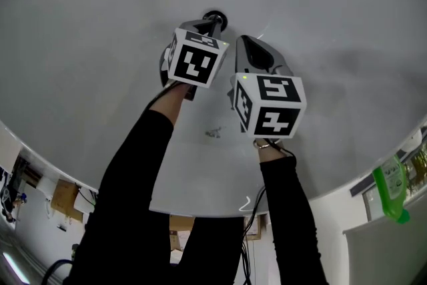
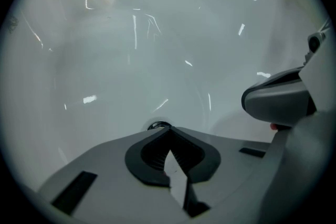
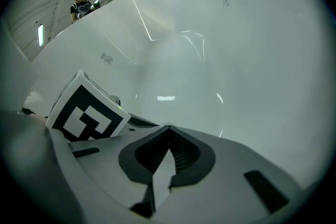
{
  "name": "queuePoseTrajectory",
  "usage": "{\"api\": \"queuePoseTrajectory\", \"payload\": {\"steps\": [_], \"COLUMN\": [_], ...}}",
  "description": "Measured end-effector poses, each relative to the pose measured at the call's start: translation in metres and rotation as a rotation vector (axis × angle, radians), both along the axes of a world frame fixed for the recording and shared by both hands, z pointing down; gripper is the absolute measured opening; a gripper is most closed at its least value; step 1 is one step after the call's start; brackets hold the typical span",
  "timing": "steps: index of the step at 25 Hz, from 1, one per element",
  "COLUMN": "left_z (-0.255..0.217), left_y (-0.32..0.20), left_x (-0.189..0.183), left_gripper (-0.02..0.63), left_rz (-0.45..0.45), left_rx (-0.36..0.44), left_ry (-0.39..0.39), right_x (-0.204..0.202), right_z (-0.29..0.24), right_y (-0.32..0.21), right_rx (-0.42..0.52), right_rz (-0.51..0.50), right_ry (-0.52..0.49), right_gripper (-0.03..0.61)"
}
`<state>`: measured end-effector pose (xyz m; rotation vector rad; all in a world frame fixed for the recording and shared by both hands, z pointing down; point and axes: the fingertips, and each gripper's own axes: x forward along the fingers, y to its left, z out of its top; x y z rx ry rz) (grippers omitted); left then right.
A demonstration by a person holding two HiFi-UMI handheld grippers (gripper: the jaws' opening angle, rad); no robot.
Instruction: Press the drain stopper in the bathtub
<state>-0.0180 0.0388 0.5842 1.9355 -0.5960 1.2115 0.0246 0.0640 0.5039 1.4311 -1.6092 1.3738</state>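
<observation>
The round chrome drain stopper (image 1: pixel 215 15) sits in the white bathtub floor (image 1: pixel 100 43). My left gripper (image 1: pixel 213 25) is shut, its joined tips right at the stopper; I cannot tell if they touch it. In the left gripper view only the stopper's rim (image 2: pixel 159 125) shows past my left gripper (image 2: pixel 168 128). My right gripper (image 1: pixel 243 41) hangs just right of the stopper, shut and holding nothing. Its own view shows my right gripper (image 3: pixel 169 126) over bare tub wall, with the left gripper's marker cube (image 3: pixel 86 113) beside it.
The tub's curved rim (image 1: pixel 320 193) runs along the near side, under the person's black sleeves (image 1: pixel 133 210). A green bottle (image 1: pixel 390 187) stands on a ledge outside the tub at right. A person (image 3: pixel 81 2) stands far off beyond the tub edge.
</observation>
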Motion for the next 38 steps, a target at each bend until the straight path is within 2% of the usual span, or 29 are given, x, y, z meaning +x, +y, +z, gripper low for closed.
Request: {"api": "queuePoseTrajectory", "payload": {"steps": [4,7,20,26,32,35,38], "left_z": [0.015,0.027,0.059,0.062,0.063,0.065,0.066], "left_y": [0.000,-0.001,0.014,0.014,0.015,0.015,0.015], "left_x": [-0.004,-0.007,-0.003,-0.003,-0.003,-0.001,-0.002], "left_gripper": [0.005,0.005,0.005,0.005,0.005,0.005,0.005], "left_rz": [0.005,0.011,0.049,0.053,0.112,0.106,0.093], "left_rx": [0.001,-0.001,-0.055,-0.036,-0.054,-0.078,-0.060], "left_ry": [-0.011,-0.021,-0.048,-0.065,-0.091,-0.092,-0.108], "right_x": [-0.004,-0.003,-0.008,-0.006,-0.003,0.001,0.001], "right_z": [0.013,0.024,0.047,0.055,0.059,0.061,0.062], "right_y": [0.004,0.007,0.017,0.022,0.026,0.027,0.027], "right_rx": [-0.013,-0.026,-0.064,-0.080,-0.090,-0.095,-0.094], "right_rz": [-0.008,0.023,0.031,0.042,0.065,0.084,0.085], "right_ry": [-0.003,-0.010,-0.019,-0.025,-0.028,-0.032,-0.035], "right_gripper": [0.002,0.002,0.002,0.002,0.002,0.002,0.002]}}
